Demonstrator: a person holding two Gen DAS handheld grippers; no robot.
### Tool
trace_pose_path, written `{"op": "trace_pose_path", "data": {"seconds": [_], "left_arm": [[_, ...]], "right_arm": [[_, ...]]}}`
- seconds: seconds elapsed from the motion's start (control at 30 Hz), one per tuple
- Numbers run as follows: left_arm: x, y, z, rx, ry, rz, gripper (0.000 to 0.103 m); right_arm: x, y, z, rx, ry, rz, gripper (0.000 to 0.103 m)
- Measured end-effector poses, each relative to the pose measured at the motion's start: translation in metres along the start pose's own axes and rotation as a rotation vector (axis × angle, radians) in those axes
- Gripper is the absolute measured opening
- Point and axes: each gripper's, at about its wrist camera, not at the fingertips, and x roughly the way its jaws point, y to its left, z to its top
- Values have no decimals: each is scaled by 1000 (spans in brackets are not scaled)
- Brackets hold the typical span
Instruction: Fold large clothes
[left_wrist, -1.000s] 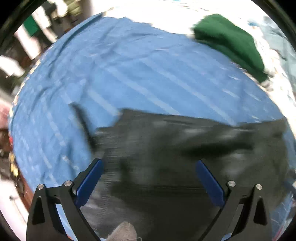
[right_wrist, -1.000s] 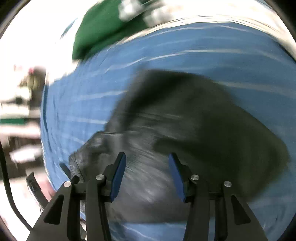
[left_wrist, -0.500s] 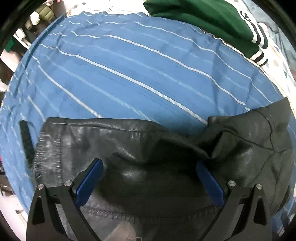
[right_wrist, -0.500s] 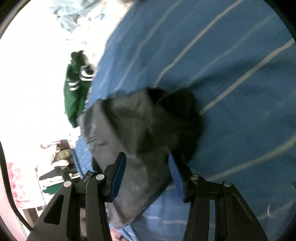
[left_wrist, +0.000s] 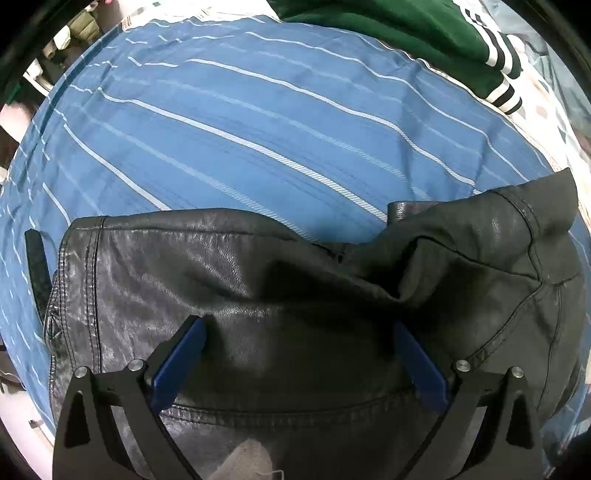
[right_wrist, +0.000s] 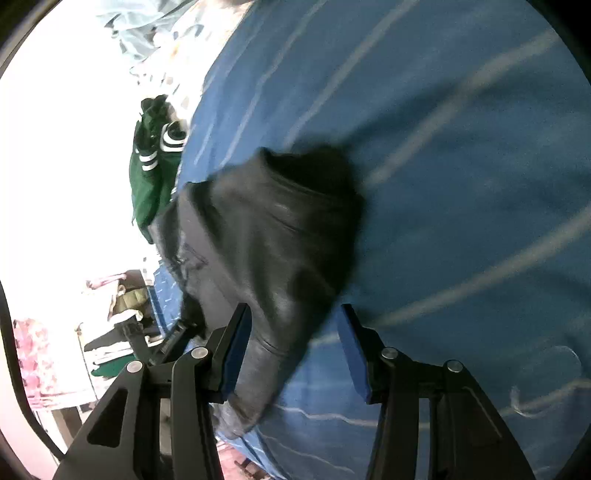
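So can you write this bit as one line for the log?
step: fold jacket | left claw: open over black jacket | right claw: open at jacket edge | jacket: crumpled on blue striped sheet | green top: beyond

A bed fills most of the room from where I stand, covered by a blue sheet (left_wrist: 258, 122) with thin pale stripes, and a patterned white cover (left_wrist: 554, 122) shows along its far edge. Strong white light (right_wrist: 62, 155) washes out one side, perhaps a window. Beyond the bed's edge stands a cluttered rack (right_wrist: 118, 325) of folded things beside a pink patterned cloth (right_wrist: 35, 354).
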Motion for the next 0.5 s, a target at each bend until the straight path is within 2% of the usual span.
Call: {"op": "trace_pose_path", "data": {"seconds": [0.07, 0.13, 0.2, 0.27, 0.4, 0.5], "left_arm": [[0, -1, -3, -9, 5, -3, 103], [-2, 0, -4, -7, 4, -4, 103], [-1, 1, 1, -4, 3, -7, 103], [0, 3, 6, 2, 3, -10, 103], [-1, 0, 12, 14, 7, -9, 103], [-2, -6, 15, 18, 5, -7, 103]], "right_arm": [[6, -16, 5, 24, -5, -11, 50], [13, -21, 15, 32, -23, 33, 51], [21, -10, 27, -16, -35, 70, 51], [34, 1, 38, -51, -29, 109, 56], [60, 12, 51, -71, -16, 181, 57], [70, 18, 54, -69, 3, 245, 63]]}}
